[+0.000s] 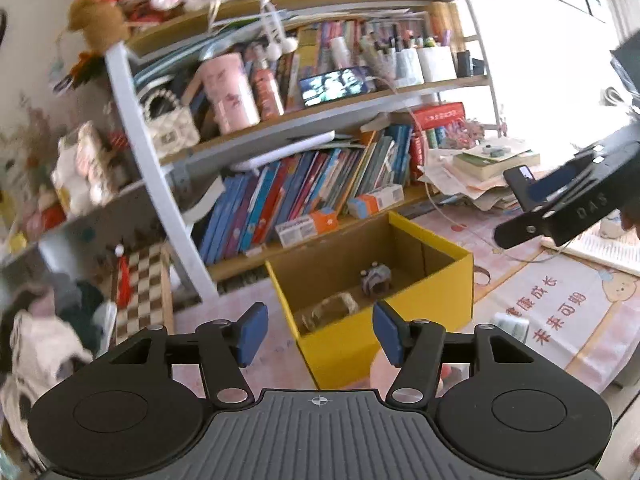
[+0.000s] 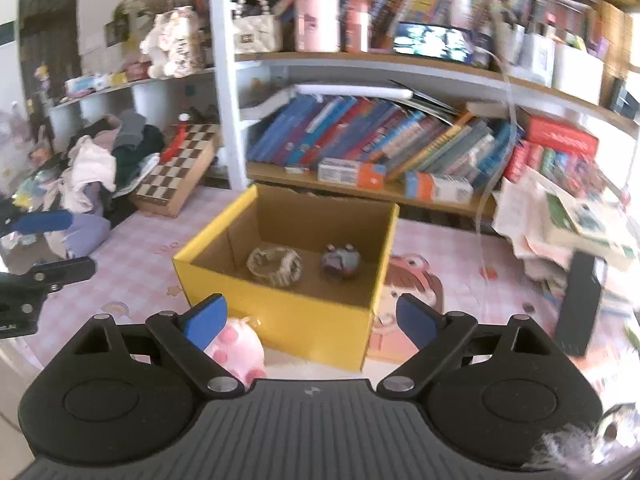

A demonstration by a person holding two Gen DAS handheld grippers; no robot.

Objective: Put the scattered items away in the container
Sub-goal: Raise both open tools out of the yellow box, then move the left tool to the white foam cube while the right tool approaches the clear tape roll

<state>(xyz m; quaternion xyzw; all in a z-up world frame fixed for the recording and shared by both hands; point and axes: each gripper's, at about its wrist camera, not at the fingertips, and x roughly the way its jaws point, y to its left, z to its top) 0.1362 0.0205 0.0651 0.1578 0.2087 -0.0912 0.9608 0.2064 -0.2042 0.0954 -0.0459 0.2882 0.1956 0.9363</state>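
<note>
A yellow cardboard box (image 2: 280,316) stands open on the pink tablecloth; it also shows in the left wrist view (image 1: 452,288). Inside lie a beige scrunchie (image 2: 274,266) and a grey one (image 2: 341,263). A pink plush toy (image 2: 240,346) sits on the table against the box's near wall, by my right gripper's left finger. My right gripper (image 2: 310,322) is open and empty, just in front of the box. My left gripper (image 1: 320,332) is open and empty above the box's near corner. The right gripper (image 1: 552,208) also shows in the left wrist view, at the right.
A crowded bookshelf (image 2: 360,136) runs behind the box. A chessboard box (image 2: 176,176) and a heap of clothes (image 2: 100,168) lie at the left. Stacked papers and books (image 2: 560,216) and a dark phone (image 2: 580,304) lie at the right.
</note>
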